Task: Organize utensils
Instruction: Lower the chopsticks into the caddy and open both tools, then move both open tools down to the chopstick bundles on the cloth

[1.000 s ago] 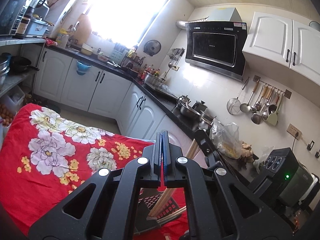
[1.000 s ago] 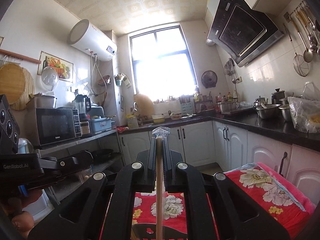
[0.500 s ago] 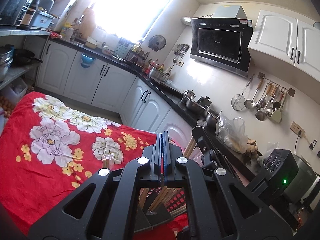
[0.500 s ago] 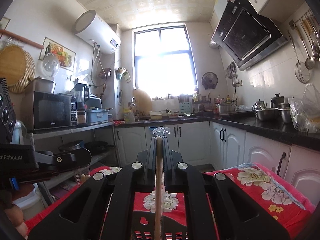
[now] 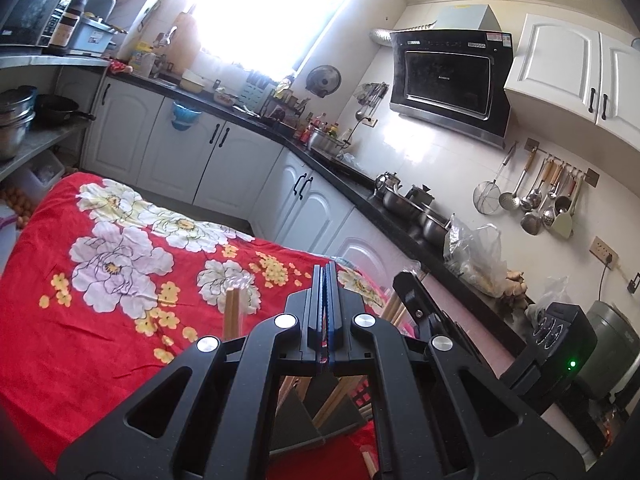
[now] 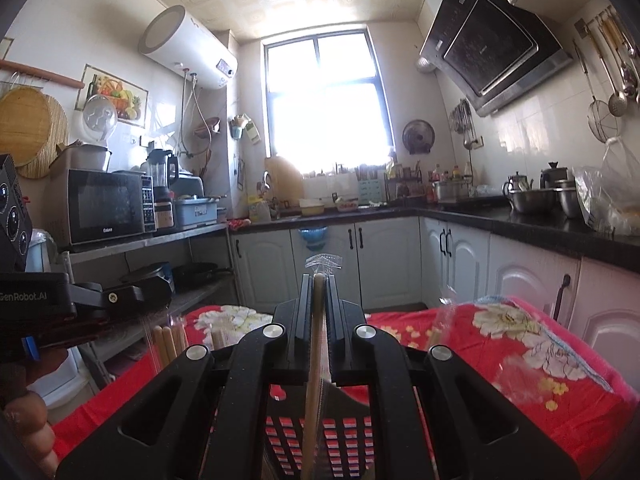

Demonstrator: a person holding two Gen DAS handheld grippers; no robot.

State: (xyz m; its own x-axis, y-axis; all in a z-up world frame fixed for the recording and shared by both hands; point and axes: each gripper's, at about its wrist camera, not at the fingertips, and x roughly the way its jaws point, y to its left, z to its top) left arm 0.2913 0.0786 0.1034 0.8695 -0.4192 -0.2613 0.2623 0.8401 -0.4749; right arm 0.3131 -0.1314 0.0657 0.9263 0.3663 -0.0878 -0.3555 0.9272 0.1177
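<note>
Chopsticks (image 6: 316, 360), wooden and wrapped in clear film, are pinched upright in the right claw (image 6: 319, 280), whose jaws are nearly shut on them; the crinkled wrap tip pokes out above the jaws at frame centre. Probable reason for the vertical hold: they are lined up over the black slotted utensil holder (image 6: 340, 436) at the bottom centre of the right wrist view, ready to drop in end-first. Left claw (image 5: 325, 276) is fully shut, pads together, nothing visible between them. More wooden chopsticks (image 5: 232, 312) stand below it, left of centre in the left wrist view. The holder sits on the red floral cloth (image 5: 100, 320) covering the worktop. Hidden: the chopsticks' lower end and the holder's compartments, both blocked by claw bodies. Whether the sticks already touch the holder cannot be told.
</note>
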